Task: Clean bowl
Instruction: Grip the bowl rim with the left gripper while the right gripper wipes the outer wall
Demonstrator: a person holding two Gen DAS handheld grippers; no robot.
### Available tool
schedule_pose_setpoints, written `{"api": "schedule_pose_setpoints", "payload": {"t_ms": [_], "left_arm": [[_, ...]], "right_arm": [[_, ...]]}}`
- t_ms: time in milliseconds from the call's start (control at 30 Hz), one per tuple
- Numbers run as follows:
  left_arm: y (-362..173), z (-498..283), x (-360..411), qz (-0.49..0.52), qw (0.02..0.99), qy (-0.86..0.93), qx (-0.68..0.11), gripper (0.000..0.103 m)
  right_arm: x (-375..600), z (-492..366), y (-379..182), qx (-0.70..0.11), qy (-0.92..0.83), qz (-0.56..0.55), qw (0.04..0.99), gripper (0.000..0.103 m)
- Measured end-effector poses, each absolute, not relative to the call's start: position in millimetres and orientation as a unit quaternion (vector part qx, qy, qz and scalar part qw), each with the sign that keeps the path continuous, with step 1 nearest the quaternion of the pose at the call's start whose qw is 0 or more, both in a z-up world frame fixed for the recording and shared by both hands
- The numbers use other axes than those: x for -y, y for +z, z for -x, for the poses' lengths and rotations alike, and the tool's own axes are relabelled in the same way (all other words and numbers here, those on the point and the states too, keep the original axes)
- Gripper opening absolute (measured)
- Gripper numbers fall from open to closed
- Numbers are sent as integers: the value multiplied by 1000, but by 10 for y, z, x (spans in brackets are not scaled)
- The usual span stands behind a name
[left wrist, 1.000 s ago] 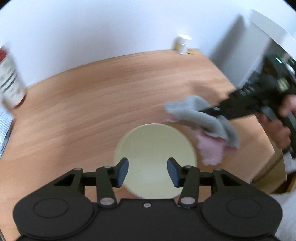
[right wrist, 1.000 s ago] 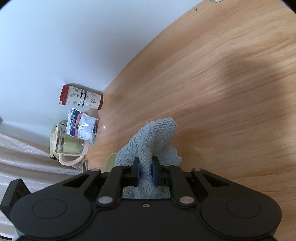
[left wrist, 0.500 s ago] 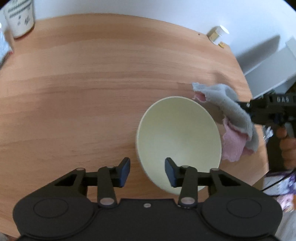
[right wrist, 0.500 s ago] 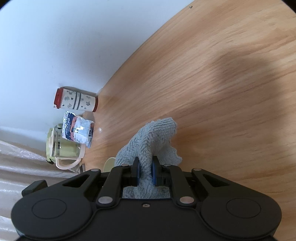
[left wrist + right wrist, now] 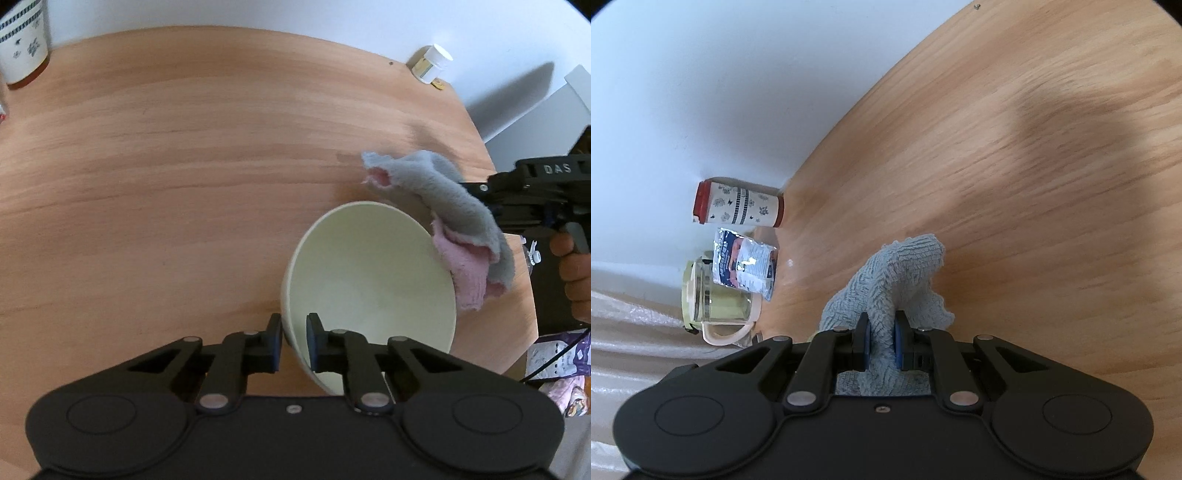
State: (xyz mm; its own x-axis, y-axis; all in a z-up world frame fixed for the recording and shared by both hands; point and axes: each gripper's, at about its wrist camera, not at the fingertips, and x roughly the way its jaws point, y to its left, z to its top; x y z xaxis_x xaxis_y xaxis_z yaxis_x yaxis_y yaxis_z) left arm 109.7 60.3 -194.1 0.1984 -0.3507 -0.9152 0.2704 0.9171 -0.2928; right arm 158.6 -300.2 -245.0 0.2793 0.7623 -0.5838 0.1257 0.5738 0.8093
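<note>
A pale cream bowl (image 5: 369, 280) stands tilted on the wooden table (image 5: 184, 184), its opening turned toward the camera. My left gripper (image 5: 294, 332) is closing on the bowl's near rim, one pad outside the wall and one inside, both against it. Just right of the bowl, my right gripper (image 5: 480, 201) holds a grey and pink cloth (image 5: 454, 214) that hangs over the far right rim. In the right wrist view the right gripper (image 5: 881, 339) is shut on the grey cloth (image 5: 901, 266), which bunches up ahead of the fingers.
A patterned canister with a red lid (image 5: 738, 203), a foil packet (image 5: 744, 267) and a glass jug (image 5: 716, 299) stand by the wall. A small white jar (image 5: 432, 68) sits at the far corner. The table's right edge (image 5: 517, 295) is close to the bowl; a hand (image 5: 576, 273) grips the right tool.
My left gripper has come down over the bowl and its jaws have gone from wide apart to pinching the near rim; the bowl now sits tilted. The right gripper and cloth have barely moved.
</note>
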Motion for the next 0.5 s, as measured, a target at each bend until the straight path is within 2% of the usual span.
{"api": "schedule_pose_setpoints", "payload": {"t_ms": [167,500], "left_arm": [[-1844,-1106,-528,6,793,-229,-565,8],[-1681,-1113,-369,-58,823,-251,-507,9]], "right_arm": [[2938,-1677,-2505,-565,230,-404,682,14],[2731,-1868,-2542,-598,251,-385,657,15]]}}
